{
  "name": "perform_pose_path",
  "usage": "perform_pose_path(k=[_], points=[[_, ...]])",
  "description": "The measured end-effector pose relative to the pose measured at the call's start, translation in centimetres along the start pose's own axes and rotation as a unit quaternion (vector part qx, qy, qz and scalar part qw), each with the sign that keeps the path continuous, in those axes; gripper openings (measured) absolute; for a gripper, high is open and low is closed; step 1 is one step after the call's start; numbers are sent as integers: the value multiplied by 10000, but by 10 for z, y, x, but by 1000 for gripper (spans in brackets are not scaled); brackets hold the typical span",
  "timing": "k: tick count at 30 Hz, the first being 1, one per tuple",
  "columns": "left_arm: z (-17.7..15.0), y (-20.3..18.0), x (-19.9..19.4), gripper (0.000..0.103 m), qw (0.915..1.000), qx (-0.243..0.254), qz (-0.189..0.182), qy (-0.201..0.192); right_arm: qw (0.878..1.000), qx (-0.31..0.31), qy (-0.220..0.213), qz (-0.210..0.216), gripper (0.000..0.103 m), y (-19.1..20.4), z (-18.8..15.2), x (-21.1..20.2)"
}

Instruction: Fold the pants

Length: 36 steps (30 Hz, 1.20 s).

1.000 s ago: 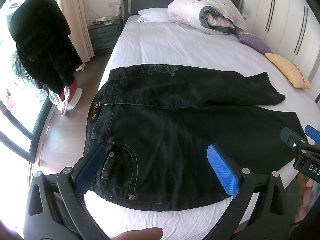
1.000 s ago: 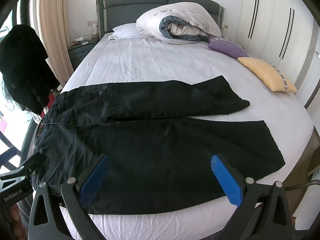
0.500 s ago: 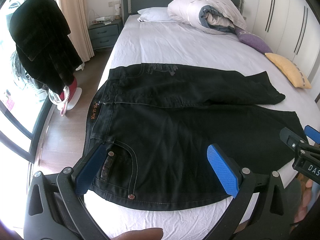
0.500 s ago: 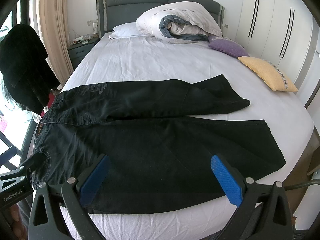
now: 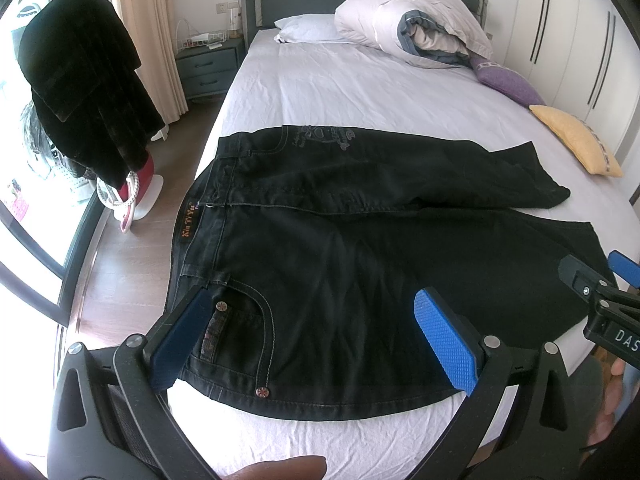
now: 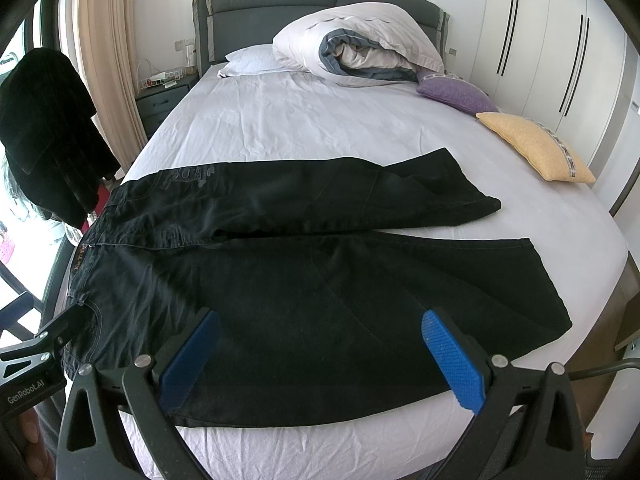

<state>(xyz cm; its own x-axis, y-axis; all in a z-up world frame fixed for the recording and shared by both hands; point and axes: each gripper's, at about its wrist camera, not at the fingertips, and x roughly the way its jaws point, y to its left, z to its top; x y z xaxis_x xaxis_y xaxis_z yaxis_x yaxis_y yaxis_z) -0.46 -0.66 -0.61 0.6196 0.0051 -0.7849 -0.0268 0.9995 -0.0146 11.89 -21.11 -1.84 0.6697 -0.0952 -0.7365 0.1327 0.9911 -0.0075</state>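
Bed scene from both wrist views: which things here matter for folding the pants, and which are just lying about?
For the job:
- black jeans, spread flat on the bed
- left claw, open
- right claw, open

Lying about:
- rolled duvet
- white pillow
- purple cushion
- yellow cushion
- black coat hanging beside the bed
- nightstand
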Motion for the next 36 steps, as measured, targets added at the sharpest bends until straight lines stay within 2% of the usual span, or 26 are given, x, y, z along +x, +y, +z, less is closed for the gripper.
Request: perform_pose_path(k=[21, 29, 32, 36], points=[[1, 1, 0, 103, 10000, -10, -13, 2, 10000, -4, 10, -3, 103, 2, -3, 1], [-2, 5, 10, 103, 9999, -9, -167, 31, 10000, -35, 38, 21, 103, 5, -12, 8], [7, 13, 17, 103, 9994, 40, -353, 26, 9998, -130, 10, 170, 103, 1, -10, 13], [28, 20, 39, 103, 9991, 328, -261, 31, 9951, -397, -3, 900, 103, -8, 14, 23]])
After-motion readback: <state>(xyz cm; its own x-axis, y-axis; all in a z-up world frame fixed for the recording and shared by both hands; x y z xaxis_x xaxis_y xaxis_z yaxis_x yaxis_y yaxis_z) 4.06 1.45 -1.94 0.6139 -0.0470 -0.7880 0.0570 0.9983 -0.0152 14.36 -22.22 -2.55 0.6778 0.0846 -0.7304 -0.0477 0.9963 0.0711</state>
